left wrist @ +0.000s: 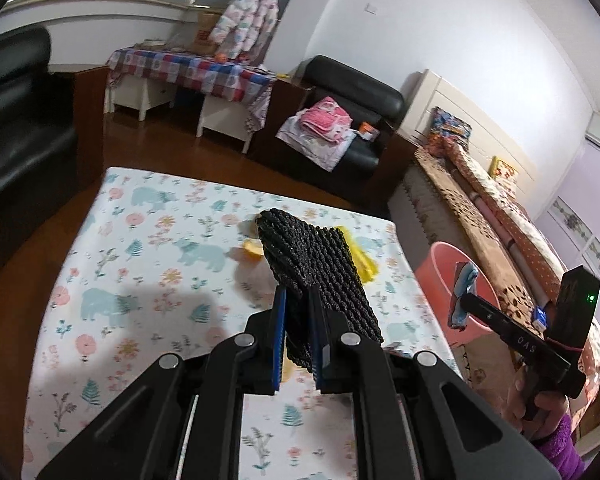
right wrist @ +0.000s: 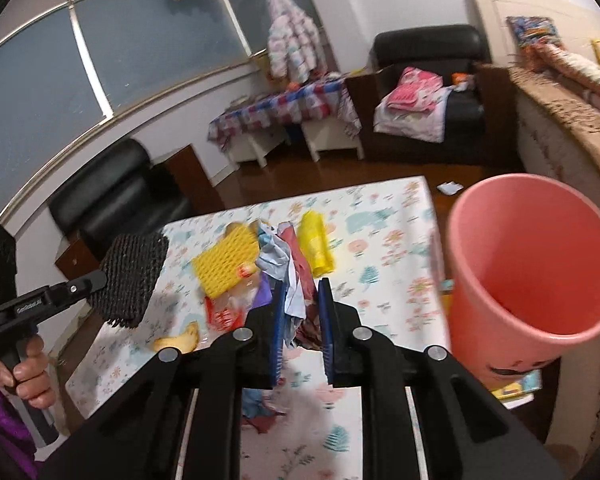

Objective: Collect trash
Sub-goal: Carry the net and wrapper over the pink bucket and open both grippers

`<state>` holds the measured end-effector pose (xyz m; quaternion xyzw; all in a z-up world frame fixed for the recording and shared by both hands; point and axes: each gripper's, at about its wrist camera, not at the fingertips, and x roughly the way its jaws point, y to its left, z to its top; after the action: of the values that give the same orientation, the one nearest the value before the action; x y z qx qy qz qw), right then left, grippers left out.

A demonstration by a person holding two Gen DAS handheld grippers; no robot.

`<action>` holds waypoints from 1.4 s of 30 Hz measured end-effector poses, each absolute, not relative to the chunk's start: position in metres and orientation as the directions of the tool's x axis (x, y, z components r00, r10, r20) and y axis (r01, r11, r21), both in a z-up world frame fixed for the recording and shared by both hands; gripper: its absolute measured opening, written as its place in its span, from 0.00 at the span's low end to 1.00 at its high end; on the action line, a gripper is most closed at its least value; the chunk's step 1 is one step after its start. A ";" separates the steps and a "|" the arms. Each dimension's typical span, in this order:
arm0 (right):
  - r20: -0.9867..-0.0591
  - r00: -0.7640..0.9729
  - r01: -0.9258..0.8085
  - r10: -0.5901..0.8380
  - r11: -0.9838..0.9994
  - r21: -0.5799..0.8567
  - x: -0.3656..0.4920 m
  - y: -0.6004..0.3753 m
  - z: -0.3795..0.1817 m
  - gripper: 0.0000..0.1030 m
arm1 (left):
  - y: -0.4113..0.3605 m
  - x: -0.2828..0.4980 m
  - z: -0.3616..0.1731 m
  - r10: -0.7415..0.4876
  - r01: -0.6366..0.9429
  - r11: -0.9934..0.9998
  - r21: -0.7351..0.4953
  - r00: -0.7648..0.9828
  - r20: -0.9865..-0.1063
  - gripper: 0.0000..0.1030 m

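Bedroom with dark wood floor, white walls, a black armchair (left wrist: 352, 108) piled with pink folded cloths, and a bed (left wrist: 480, 216) along the right side. Low desk (left wrist: 112, 264) in the foreground, covered by a white cloth printed with bears and flowers.

Left hand-held gripper (left wrist: 298, 304): blue pads clenched on a black foam net sleeve (left wrist: 316, 268), which sticks up and forward from the jaws, clear of the desk. In the right wrist view the same sleeve (right wrist: 134, 280) hangs off that gripper (right wrist: 100, 278) above the desk's left edge, with the person's hand (right wrist: 32, 376) and a purple sleeve on the grip below.

Right hand-held gripper (right wrist: 303, 304): jaws grasping a crumpled bundle of wrappers (right wrist: 286, 272), pale blue and dark red, part dangling below the pads. From the left wrist view this gripper (left wrist: 462, 300) holds the bundle (left wrist: 464, 288) in front of the pink bin's mouth.

Pink bin (right wrist: 532, 264): beside the desk's right edge, between desk and bed, tilted, mouth towards the camera. Inside looks bare as far as visible.

Trash on the desk: yellow foam net (right wrist: 224, 264), yellow bag (right wrist: 318, 244), red and white wrapper (right wrist: 224, 314), a peel-like yellow scrap (right wrist: 180, 340). White scrap of paper (right wrist: 448, 188) on the floor beyond the desk.
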<state>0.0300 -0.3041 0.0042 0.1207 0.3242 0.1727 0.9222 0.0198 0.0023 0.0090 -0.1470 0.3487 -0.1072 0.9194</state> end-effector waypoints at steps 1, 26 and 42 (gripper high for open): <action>-0.550 0.741 -0.227 0.385 0.915 0.334 0.028 -0.310 0.006 0.16 | -0.003 0.021 0.010 -0.303 0.103 0.934 -0.341 0.732 -0.610 0.09; -0.474 0.869 0.077 0.142 0.908 0.413 0.033 -0.460 -0.008 0.16 | -0.228 0.099 0.025 -0.471 0.408 0.878 -0.251 0.637 -0.611 0.10; -0.515 0.847 0.137 0.130 0.883 0.448 0.043 -0.486 -0.039 0.16 | -0.310 0.135 -0.020 -0.479 0.453 0.860 -0.235 0.558 -0.678 0.10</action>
<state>0.0433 -0.4860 -0.0395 0.2415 0.2762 -0.0020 0.9303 0.1347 -0.3104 -0.0204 -0.0167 0.3889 -0.2638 0.8825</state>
